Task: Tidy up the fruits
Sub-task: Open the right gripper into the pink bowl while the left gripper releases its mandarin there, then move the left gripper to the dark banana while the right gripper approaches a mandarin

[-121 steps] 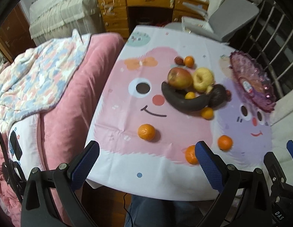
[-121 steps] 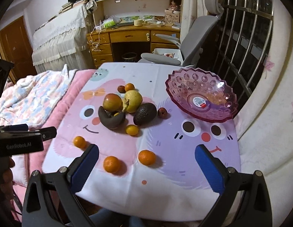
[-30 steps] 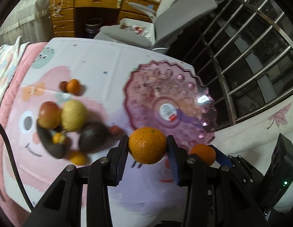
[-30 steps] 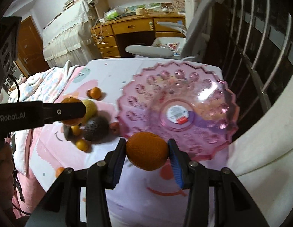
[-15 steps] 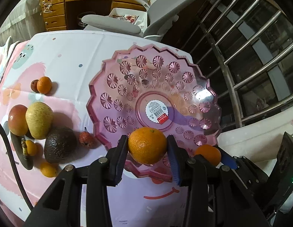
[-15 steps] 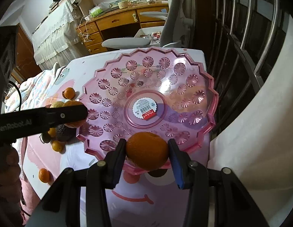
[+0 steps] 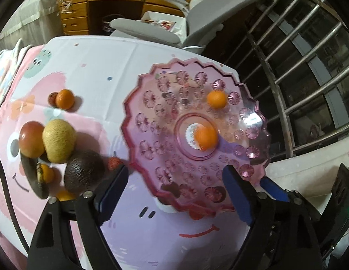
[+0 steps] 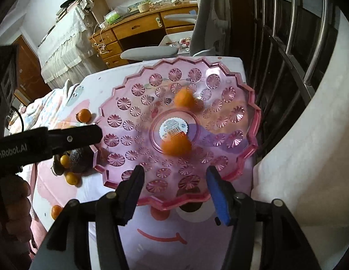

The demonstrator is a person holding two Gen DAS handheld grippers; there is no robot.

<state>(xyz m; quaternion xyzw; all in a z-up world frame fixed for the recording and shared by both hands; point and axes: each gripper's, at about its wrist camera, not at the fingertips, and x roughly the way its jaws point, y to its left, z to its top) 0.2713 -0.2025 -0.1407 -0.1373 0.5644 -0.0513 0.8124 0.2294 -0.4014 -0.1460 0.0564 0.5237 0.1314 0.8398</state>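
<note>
Orange blurs: two tangerines (image 7: 205,137) loose in the pink bowl (image 7: 138,132) as my left gripper (image 7: 174,193) and right gripper (image 8: 173,193) open, empty; they could roll over the rim onto the table's right edge.

Dim indoor light, fisheye warp, blurred oranges (image 7: 205,136).

The pink bowl (image 8: 242,159) is glossy clear plastic (with cut flower patterns); the tabletop (image 7: 102,51) wears matt printed cloth.
</note>
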